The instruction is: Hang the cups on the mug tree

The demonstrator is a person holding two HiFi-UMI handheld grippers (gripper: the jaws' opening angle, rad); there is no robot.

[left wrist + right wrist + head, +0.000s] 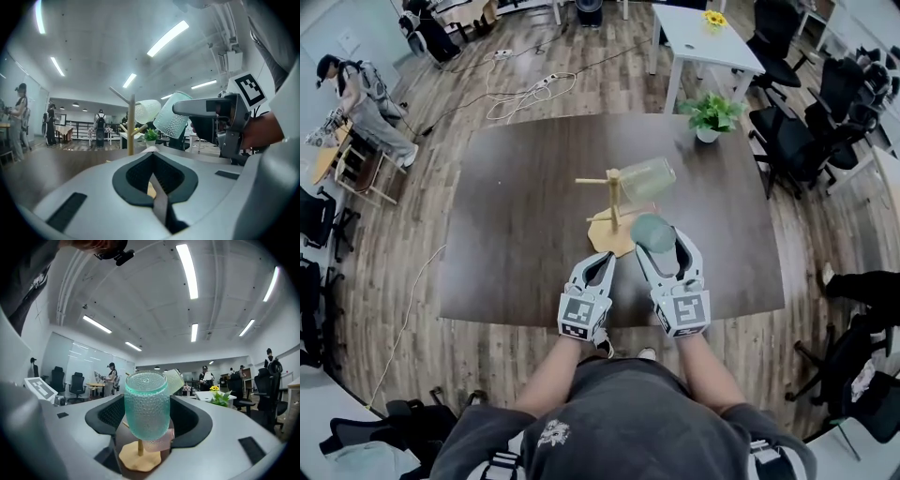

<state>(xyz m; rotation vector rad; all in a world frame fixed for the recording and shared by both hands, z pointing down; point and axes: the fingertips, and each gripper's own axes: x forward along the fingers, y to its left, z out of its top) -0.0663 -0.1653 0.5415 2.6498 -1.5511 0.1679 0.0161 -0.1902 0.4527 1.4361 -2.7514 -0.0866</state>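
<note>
You have two grippers over the near half of the table [516, 244], side by side and just apart. Your right gripper [662, 238] has its jaws spread wide and clamped on one teal cup [652, 231], a dimpled glass one, held upright in the air just to the right of the mug tree's base. Your left gripper [605, 262] carries nothing; its two jaws are pressed together, and it points at the base from the near side.

One mug tree [614, 199] stands at the middle of the table on a flat wooden foot. One pale green cup [647, 178] hangs tilted on its right side, near the top. At least two bare pegs stick out toward the left edge.

That makes two cups you can count for certain. In the right gripper view a pinkish shape [161, 442] shows just under the teal cup; what it is cannot be told.

One potted plant [711, 114] sits at the far right corner.
</note>
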